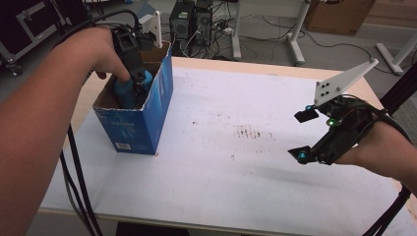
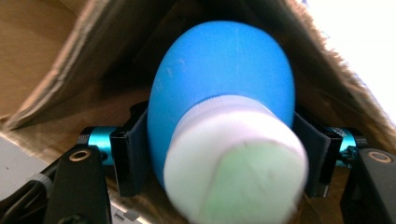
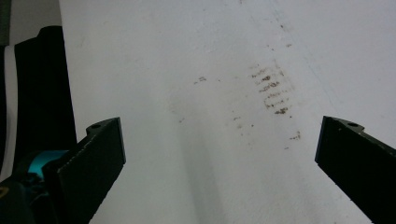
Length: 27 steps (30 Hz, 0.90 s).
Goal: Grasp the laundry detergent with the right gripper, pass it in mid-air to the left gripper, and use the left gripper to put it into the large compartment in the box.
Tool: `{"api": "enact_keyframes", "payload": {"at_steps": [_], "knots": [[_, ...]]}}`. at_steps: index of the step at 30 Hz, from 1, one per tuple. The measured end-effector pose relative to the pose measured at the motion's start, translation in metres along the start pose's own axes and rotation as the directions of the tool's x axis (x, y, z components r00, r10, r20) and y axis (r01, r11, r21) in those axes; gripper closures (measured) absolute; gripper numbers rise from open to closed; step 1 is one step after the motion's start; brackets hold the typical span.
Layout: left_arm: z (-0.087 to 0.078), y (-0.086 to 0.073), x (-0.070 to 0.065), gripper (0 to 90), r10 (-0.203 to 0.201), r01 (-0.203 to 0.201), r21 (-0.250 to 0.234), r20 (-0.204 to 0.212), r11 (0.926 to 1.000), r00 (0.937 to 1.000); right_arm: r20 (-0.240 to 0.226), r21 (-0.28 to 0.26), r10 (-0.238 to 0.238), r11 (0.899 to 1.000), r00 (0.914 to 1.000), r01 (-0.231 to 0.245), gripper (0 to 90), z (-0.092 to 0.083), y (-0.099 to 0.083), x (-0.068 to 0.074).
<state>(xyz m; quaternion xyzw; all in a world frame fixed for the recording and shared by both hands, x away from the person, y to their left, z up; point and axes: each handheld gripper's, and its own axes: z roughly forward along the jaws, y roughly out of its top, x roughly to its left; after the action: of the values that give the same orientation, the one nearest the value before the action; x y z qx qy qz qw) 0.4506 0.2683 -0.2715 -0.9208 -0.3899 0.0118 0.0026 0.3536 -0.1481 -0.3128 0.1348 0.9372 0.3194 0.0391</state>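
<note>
Table (image 1: 236, 177): a white sheet covers it; it lies under both grippers, with a patch of brown smudges (image 3: 271, 91) ahead of the right gripper's jaws.
Box (image 1: 140, 125): blue cardboard, open at the top, standing on the table's left part; the left gripper reaches down into it from above, and its brown inner walls (image 2: 42, 70) rise around that gripper's jaws.
Left gripper (image 2: 219, 154): pointed down inside the box, jaws set against the two sides of the bottle; the pads appear to touch it.
Right gripper (image 1: 301, 135): held above the table's right part, well apart from the box, jaws spread wide with only bare sheet between them.
Bottle (image 2: 224, 84): blue, rounded body with a white cap (image 2: 233, 158) facing the left gripper's camera; it sits between the left jaws, inside the box.
</note>
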Motion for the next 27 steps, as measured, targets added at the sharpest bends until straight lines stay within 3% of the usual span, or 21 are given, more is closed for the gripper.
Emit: {"api": "enact_keyframes", "payload": {"at_steps": [1,5,6,13,16,23,27], "knots": [[-0.001,0.0,-0.001,31.1,-0.019,0.019,-0.007,0.007,0.9998,0.9998,0.0,-0.004,0.001,1.0,1.0,-0.001,0.7,0.0,0.0,0.0],[-0.008,-0.001,0.0,28.5,-0.018,0.018,0.002,0.002,0.9998,0.9998,0.0,-0.007,-0.001,1.0,1.0,0.001,0.7,-0.001,0.0,0.0],[-0.012,-0.001,-0.002,28.5,-0.037,0.037,-0.011,0.007,0.9992,0.9993,0.0,-0.006,-0.001,1.0,1.0,0.001,0.7,-0.001,-0.001,0.0],[-0.033,-0.002,-0.004,26.8,-0.035,0.035,-0.004,-0.005,0.9994,0.9994,-0.005,-0.01,0.002,1.0,1.0,-0.002,0.6,-0.005,-0.002,-0.002],[-0.042,-0.003,-0.005,25.3,-0.053,0.053,-0.021,-0.013,0.9984,0.9985,-0.007,-0.015,-0.007,1.0,0.9999,0.007,0.6,-0.009,0.0,-0.003],[-0.066,-0.003,-0.012,23.8,-0.028,0.027,-0.032,-0.028,0.9991,0.9992,0.001,-0.002,-0.013,1.0,0.9999,0.013,0.6,-0.016,0.006,-0.004],[-0.08,-0.002,-0.021,22.2,0.016,-0.017,-0.048,-0.009,0.9987,0.9998,-0.001,0.012,-0.02,1.0,0.9998,0.02,0.6,-0.021,0.01,-0.007]]}}
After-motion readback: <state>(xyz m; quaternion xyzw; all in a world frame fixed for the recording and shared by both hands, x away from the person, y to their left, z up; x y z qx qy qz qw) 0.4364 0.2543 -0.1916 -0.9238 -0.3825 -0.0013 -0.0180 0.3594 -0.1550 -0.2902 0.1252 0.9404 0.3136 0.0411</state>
